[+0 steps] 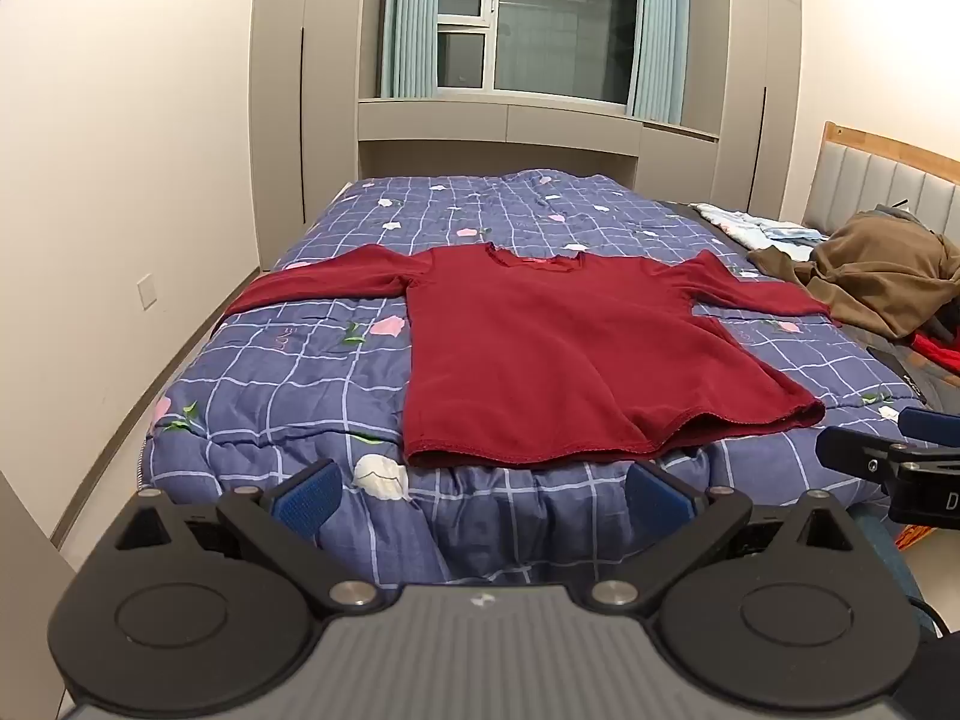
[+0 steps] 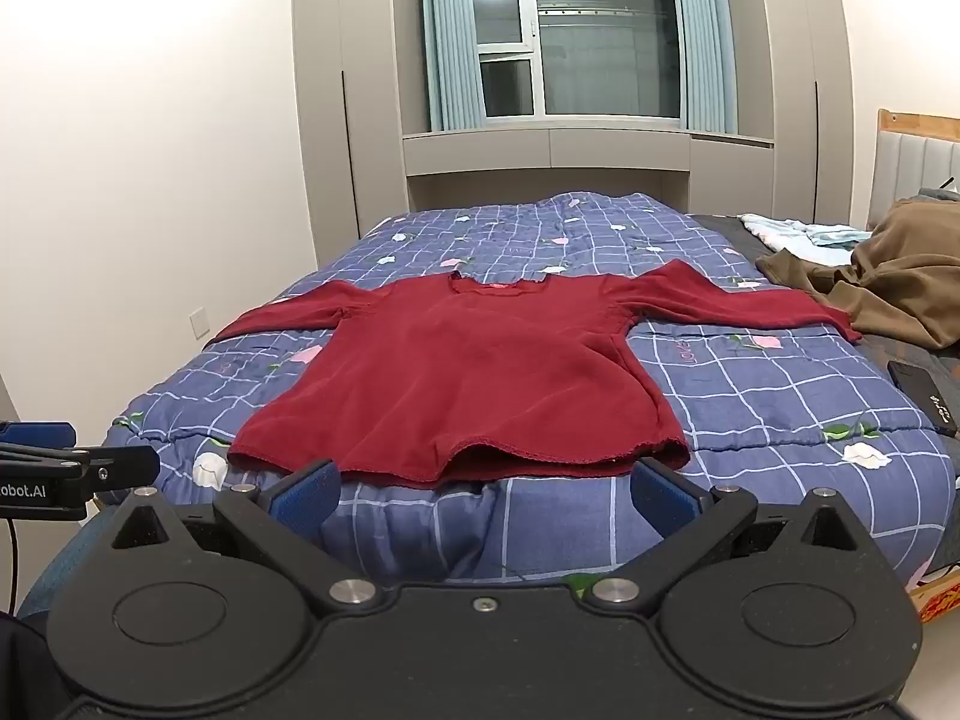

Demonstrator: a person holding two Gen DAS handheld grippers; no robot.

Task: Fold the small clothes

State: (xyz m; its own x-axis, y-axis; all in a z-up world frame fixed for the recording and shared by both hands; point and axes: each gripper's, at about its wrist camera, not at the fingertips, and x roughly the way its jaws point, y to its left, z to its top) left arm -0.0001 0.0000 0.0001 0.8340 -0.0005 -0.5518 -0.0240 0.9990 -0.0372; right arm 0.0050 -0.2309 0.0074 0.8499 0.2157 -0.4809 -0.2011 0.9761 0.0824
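A dark red long-sleeved top (image 1: 540,354) lies flat on the bed, neck away from me, both sleeves spread out sideways; it also shows in the right wrist view (image 2: 468,384). My left gripper (image 1: 483,495) is open and empty, held just short of the top's hem at the bed's near edge. My right gripper (image 2: 486,495) is open and empty, also just short of the hem. Each gripper shows at the edge of the other's view: the right gripper (image 1: 888,456) and the left gripper (image 2: 72,468).
The bed carries a blue checked quilt (image 1: 288,372) with flower prints. A brown garment (image 1: 870,282) and light blue cloths (image 1: 750,222) lie at the right by the headboard. A black phone (image 2: 924,396) lies on the right side. Walls and wardrobes surround the bed.
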